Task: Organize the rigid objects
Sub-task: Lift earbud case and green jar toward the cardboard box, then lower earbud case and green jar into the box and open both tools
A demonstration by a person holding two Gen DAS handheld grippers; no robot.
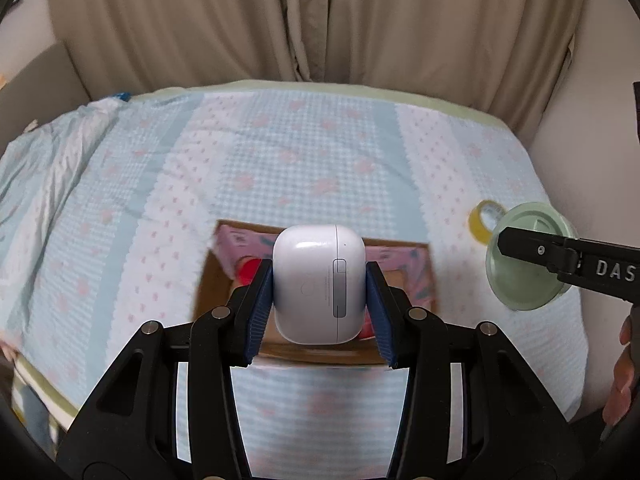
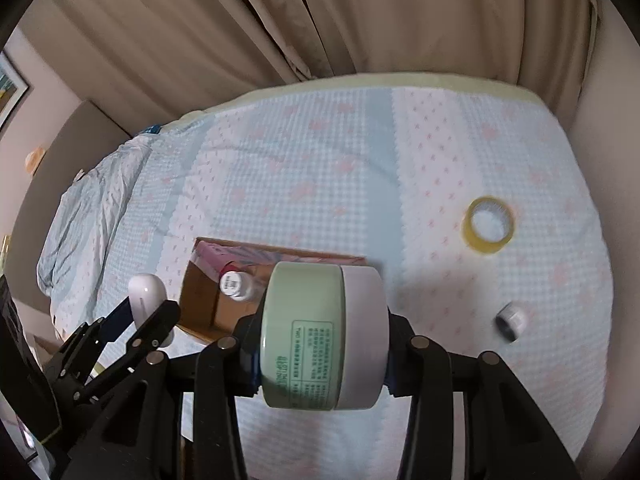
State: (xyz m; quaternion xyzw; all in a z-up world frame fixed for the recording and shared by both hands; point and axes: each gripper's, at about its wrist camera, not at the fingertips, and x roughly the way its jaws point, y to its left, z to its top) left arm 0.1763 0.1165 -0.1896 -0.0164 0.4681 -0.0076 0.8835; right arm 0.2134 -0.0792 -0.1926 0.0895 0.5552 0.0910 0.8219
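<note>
Earbud case (image 1: pixel 319 284) pinched in my left gripper (image 1: pixel 319 308), jar (image 2: pixel 324 336) clamped in my right gripper (image 2: pixel 322 360), both near the box (image 2: pixel 200 304) ahead; bottle (image 2: pixel 234 285) already in, tape (image 2: pixel 488 225) and small ring (image 2: pixel 511 322) beyond right still left.

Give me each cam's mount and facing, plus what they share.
Left wrist: on left tool, facing across the bed to the curtain; holds white earbud case; person's hand at right edge.
Right wrist: on right tool, same heading; holds green jar.
Shared: cardboard box, yellow tape roll.
</note>
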